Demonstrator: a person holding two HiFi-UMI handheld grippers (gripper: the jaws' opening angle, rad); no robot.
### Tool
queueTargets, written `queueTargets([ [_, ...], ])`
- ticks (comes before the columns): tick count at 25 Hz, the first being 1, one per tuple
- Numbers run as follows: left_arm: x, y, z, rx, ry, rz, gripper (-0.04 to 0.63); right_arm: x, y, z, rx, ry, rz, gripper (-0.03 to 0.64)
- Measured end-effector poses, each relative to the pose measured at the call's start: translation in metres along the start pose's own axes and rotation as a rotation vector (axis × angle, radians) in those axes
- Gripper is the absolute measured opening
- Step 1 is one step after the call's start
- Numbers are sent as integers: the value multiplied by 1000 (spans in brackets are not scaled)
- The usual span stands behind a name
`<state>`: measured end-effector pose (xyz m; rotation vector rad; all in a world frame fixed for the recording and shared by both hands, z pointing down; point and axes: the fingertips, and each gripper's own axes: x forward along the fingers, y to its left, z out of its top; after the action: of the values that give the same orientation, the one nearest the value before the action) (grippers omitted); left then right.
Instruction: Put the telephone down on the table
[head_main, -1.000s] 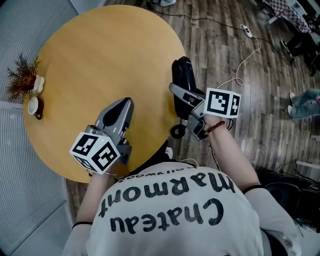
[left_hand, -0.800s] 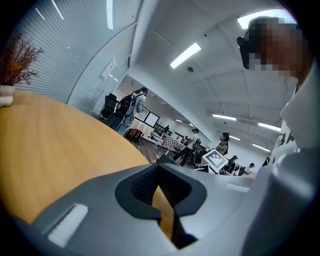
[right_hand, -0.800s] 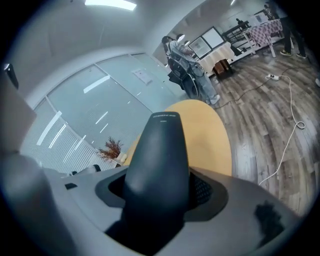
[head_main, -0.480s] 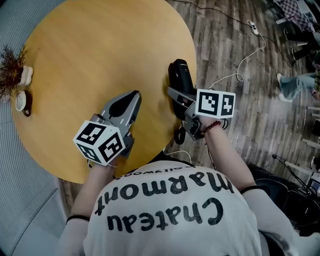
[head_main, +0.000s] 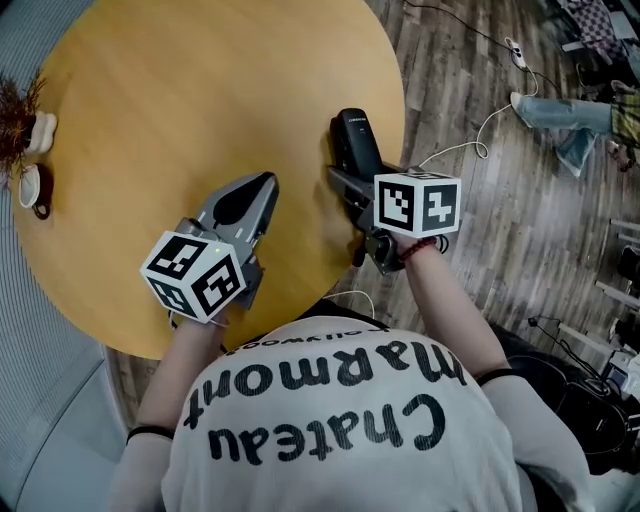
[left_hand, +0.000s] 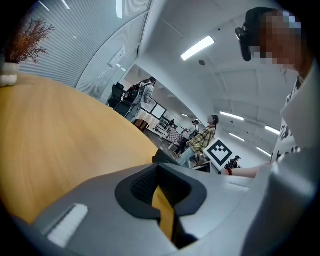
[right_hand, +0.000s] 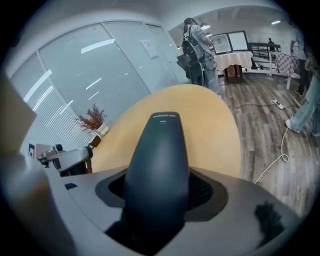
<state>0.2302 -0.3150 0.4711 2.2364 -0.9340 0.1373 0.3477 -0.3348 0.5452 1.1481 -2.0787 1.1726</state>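
The right gripper (head_main: 352, 188) is closed on the telephone (head_main: 350, 140), and in the right gripper view its jaws press the two sides of the dark handset (right_hand: 157, 155), which points forward out of them. The left gripper (head_main: 248, 205) has its jaws together with nothing between them and is low over the near part of the round wooden table (head_main: 200, 80).

The telephone is over the right edge of the table; I cannot tell if it touches the wood. At the far left edge are a small dry plant (head_main: 15, 105) and a cup (head_main: 32, 190), well apart from both grippers.

I judge this is the lowering step. The next move calls for bringing the handset more inward, laying it flat, then opening the jaws.
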Motion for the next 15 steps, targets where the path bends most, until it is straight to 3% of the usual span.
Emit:
queueTargets([
  [15,1,16,-38,-67,53,40,6,8,5,-11,-141,69,-38,307],
])
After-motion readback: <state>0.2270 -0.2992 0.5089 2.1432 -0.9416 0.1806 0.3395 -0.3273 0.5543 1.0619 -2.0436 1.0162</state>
